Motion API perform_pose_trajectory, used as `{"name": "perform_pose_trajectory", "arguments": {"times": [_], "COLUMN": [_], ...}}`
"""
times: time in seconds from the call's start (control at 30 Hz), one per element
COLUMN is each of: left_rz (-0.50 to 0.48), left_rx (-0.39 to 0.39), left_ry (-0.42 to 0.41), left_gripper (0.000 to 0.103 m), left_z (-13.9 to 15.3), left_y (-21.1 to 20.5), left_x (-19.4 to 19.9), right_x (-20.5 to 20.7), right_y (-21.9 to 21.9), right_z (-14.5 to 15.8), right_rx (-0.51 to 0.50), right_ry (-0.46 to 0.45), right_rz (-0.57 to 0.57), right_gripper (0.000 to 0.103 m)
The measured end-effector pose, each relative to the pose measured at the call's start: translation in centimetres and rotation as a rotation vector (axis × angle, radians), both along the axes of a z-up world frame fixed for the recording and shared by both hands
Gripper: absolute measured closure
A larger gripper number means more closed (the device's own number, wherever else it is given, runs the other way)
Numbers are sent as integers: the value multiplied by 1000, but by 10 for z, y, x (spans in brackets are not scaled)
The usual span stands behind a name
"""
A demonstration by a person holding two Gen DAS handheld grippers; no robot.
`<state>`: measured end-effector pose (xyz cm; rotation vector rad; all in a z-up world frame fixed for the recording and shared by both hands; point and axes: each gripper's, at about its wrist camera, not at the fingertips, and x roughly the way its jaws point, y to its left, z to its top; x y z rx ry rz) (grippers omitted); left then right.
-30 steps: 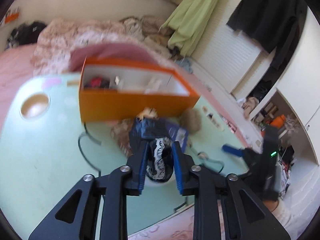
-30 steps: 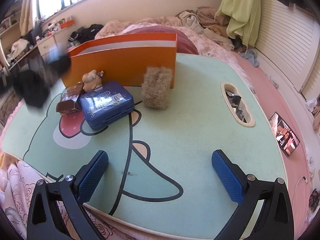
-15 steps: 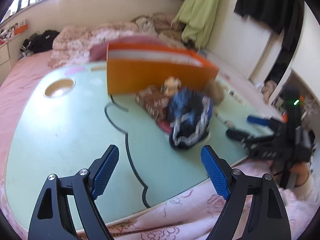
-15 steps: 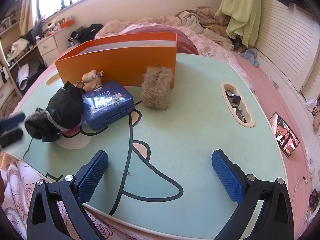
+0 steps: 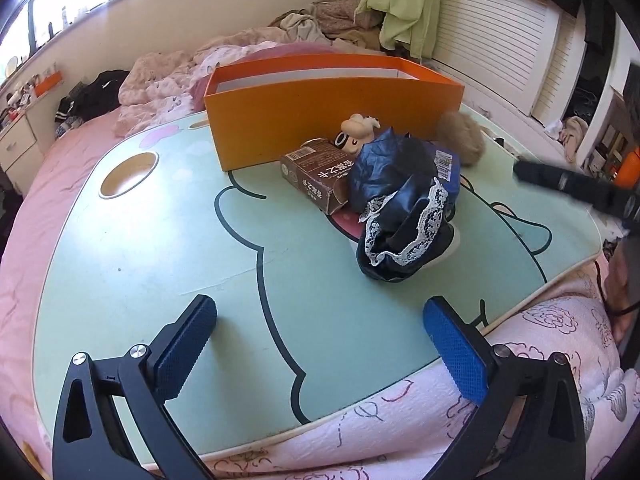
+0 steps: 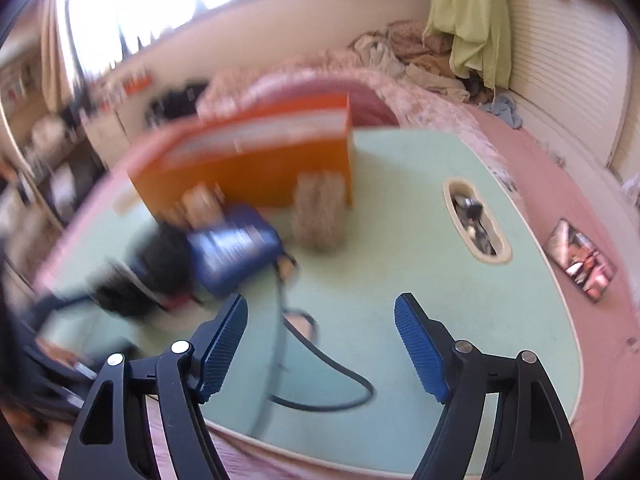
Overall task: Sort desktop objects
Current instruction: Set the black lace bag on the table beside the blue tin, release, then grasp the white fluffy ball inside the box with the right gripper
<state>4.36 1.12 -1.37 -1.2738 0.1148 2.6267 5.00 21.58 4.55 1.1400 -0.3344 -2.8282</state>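
An orange box (image 5: 332, 100) stands open at the back of the mint-green table (image 5: 160, 248). In front of it lie a brown carton (image 5: 316, 176), a small plush figure (image 5: 358, 130), a blue tin (image 6: 236, 248), a furry tan block (image 5: 460, 136) and a dark blue lace-trimmed cloth (image 5: 400, 208) heaped partly over the tin. My left gripper (image 5: 324, 344) is open and empty above the table's near edge. My right gripper (image 6: 320, 348) is open and empty; its view is motion-blurred. The orange box (image 6: 256, 160) and tan block (image 6: 320, 216) show there too.
A round cup hole (image 5: 128, 174) sits at the table's left, an oval slot (image 6: 476, 220) with small items at its right. A phone (image 6: 580, 260) lies on the pink bed cover. Floral bedding (image 5: 520, 336) borders the near edge. Blinds and hanging clothes stand behind.
My left gripper let go of the lace-trimmed cloth, which now lies on the table by the tin, and drew back open. My right gripper has started moving, narrowing its jaws; its view blurs.
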Motion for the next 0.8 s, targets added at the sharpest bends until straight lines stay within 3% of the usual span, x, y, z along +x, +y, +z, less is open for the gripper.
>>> {"name": "perform_pose_trajectory", "arguments": {"times": [0.2, 0.33, 0.37, 0.47, 0.63, 0.8], "left_rz": [1, 2, 2, 3, 2, 3], "left_rx": [0, 1, 1, 1, 3, 2], "left_ry": [0, 0, 0, 0, 3, 8], "left_gripper": [0, 0, 0, 0, 0, 0], "left_z": [0, 0, 0, 2, 4, 6], "left_y": [0, 0, 0, 1, 3, 1], "left_x": [0, 1, 0, -2, -2, -6], "right_x": [-41, -98, -115, -154, -197, -221], "right_y": [-18, -22, -23, -24, -15, -23], "right_z": [55, 76, 78, 75, 48, 30], "right_rx": [-25, -57, -42, 13, -95, -129], "right_ry": [74, 5, -13, -67, -158, -259], "right_rz": [55, 107, 111, 76, 3, 3], "right_gripper": [28, 53, 54, 56, 54, 54]}}
